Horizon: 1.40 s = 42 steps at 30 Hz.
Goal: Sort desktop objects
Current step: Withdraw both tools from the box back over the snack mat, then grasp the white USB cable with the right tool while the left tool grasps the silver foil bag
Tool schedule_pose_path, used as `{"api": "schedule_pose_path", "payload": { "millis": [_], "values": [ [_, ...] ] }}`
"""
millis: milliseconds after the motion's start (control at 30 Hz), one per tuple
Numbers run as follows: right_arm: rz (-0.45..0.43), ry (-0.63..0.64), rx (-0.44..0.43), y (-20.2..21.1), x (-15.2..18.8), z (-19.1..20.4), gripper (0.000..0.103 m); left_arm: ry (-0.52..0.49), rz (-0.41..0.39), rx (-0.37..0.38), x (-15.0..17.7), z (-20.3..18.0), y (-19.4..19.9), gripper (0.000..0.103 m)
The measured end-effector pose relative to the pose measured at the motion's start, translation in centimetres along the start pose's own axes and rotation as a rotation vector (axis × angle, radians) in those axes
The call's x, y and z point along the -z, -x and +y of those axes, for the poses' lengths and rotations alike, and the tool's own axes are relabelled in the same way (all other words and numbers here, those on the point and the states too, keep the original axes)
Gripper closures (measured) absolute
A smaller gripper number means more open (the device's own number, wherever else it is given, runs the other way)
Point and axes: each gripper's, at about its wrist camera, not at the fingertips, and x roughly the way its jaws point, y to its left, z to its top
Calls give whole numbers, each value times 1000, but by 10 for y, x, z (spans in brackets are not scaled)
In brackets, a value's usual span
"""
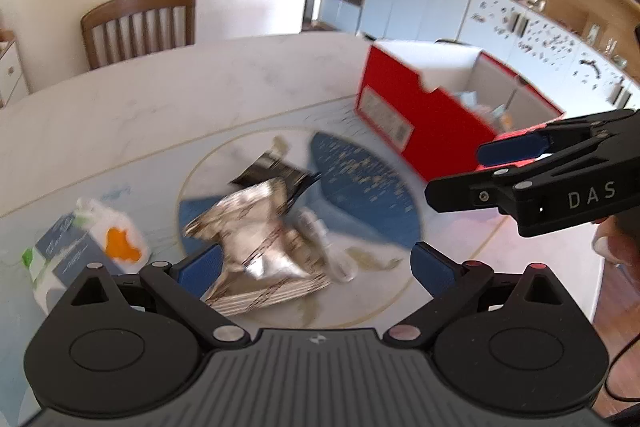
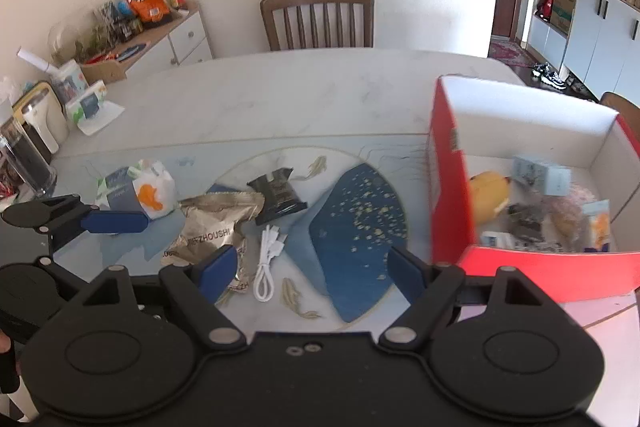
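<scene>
A crumpled silver-gold foil wrapper lies on the table mat, with a black sachet behind it and a coiled white cable to its right. A tissue pack with an orange mark sits at the left. My left gripper is open just above the foil wrapper. My right gripper is open and empty above the mat, near the cable. The red shoebox at the right holds several items, among them a yellow toy. The red shoebox also shows in the left wrist view.
A wooden chair stands behind the white table. A sideboard with snacks and jars is at the far left. Cabinets and shelves line the right wall. The other gripper shows in the left wrist view.
</scene>
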Motion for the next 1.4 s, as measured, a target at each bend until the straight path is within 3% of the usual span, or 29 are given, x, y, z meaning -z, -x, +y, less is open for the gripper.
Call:
{"api": "schedule_pose_path", "payload": {
  "millis": [267,633,933,1233,1400],
  "values": [
    [52,-14,7,-40,0,13,21,-1,16,-72,13,13,-24,2],
    [106,-26,50,-84,0,21,24,10,28,-117,17,25,-51,2],
    [159,-8,60,-108,-2,27,45,19,45,-132,17,29,-65,3],
    [179,28,82,-121,-2,35,55,33,51,-131,16,34,-72,8],
    [175,47,100,-121,-3,34,69,41,45,-122,16,35,-71,11]
  ]
}}
